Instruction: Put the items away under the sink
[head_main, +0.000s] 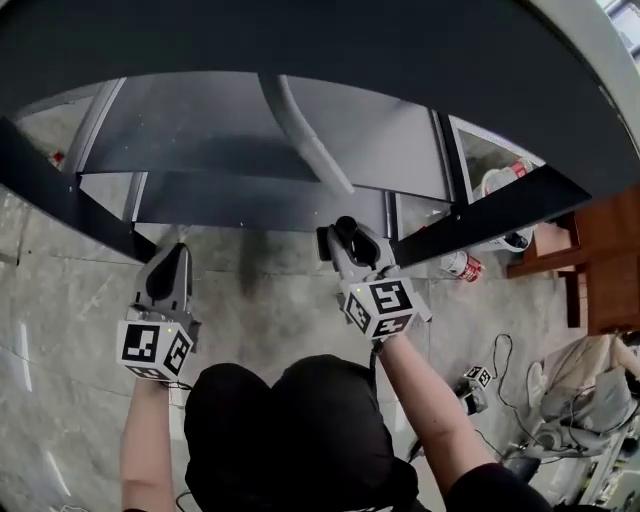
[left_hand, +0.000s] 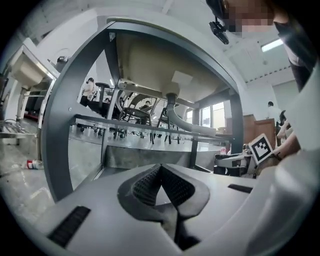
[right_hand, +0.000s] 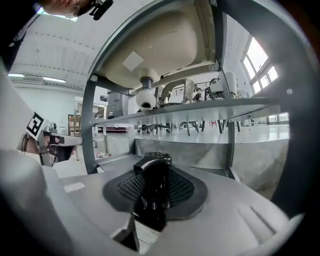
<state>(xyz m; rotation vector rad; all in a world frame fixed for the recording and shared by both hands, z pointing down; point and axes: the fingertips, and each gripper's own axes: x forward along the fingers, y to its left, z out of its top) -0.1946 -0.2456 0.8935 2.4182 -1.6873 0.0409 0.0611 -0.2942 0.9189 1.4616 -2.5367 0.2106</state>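
I am low in front of the sink stand. A grey drain hose (head_main: 310, 140) hangs under the basin, above a grey metal lower shelf (head_main: 250, 200). My right gripper (head_main: 345, 232) is shut on a black capped bottle (right_hand: 152, 192), held upright just in front of the shelf's right half (right_hand: 115, 162). My left gripper (head_main: 178, 250) hovers over the floor before the shelf's left part. In the left gripper view its ribbed fingertips (left_hand: 160, 169) meet with nothing between them, pointing at the shelf (left_hand: 150, 157). The right gripper's marker cube (left_hand: 261, 146) shows at that view's right.
The stand's dark front legs (head_main: 60, 205) flank the opening. A red-and-white bottle (head_main: 462, 265) lies on the floor at the right, with white containers (head_main: 500, 180) behind the right leg. Wooden furniture (head_main: 600, 260), cables and another marker-cube device (head_main: 475, 385) lie further right.
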